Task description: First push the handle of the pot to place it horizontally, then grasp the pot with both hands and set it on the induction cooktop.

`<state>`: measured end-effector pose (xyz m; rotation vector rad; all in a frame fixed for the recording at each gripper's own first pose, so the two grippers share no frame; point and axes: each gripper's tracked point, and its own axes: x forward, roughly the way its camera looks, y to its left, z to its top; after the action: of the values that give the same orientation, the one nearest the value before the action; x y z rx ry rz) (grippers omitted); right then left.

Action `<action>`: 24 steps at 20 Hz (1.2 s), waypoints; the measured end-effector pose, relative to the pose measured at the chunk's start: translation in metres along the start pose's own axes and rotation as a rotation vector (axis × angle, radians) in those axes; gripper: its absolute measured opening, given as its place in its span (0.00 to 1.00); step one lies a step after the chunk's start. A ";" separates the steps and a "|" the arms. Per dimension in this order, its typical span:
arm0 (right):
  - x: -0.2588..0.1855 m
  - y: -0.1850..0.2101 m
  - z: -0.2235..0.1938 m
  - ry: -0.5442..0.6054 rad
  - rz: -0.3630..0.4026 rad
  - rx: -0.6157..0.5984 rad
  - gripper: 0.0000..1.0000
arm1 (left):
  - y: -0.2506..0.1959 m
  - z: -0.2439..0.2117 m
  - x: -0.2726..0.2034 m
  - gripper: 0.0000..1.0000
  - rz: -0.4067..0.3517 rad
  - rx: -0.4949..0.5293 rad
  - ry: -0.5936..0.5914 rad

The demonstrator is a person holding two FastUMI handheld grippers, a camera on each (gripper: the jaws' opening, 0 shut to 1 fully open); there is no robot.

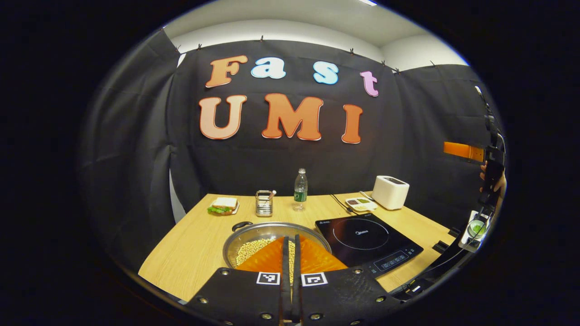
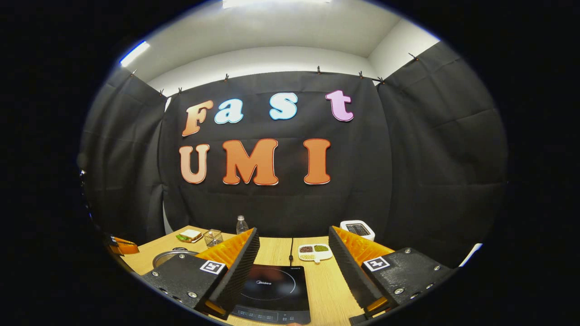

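A steel pot (image 1: pixel 253 232) with pale beans inside sits on the wooden table (image 1: pixel 195 244), left of the black induction cooktop (image 1: pixel 367 237). A black pot handle (image 1: pixel 241 225) sticks out at the pot's far left rim. My left gripper (image 1: pixel 290 238) hovers over the pot's near side, shut with nothing between its fingers. My right gripper (image 2: pixel 293 234) stands open above the induction cooktop (image 2: pixel 272 287), nothing between its fingers. The pot (image 2: pixel 168 258) is at the lower left of the right gripper view, partly behind a finger.
At the back of the table stand a sandwich on a plate (image 1: pixel 222 206), a metal holder (image 1: pixel 263 203), a water bottle (image 1: pixel 300 190), a divided dish (image 1: pixel 360 204) and a white toaster (image 1: pixel 390 192). A hand (image 1: pixel 498 183) shows at the far right.
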<state>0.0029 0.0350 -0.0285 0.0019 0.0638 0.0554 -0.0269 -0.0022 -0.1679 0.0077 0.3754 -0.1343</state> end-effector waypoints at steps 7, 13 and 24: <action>0.000 0.008 -0.008 0.012 0.013 -0.005 0.95 | -0.010 -0.059 -0.001 0.02 -0.020 -0.022 0.117; 0.000 0.013 -0.014 0.025 0.026 -0.005 0.95 | -0.022 -0.097 0.007 0.02 -0.059 -0.025 0.215; -0.001 0.004 -0.021 0.038 0.010 -0.017 0.95 | -0.034 -0.165 0.025 0.02 -0.076 -0.024 0.397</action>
<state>0.0008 0.0391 -0.0496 -0.0159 0.1010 0.0660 -0.0687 -0.0342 -0.3302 -0.0042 0.7746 -0.2044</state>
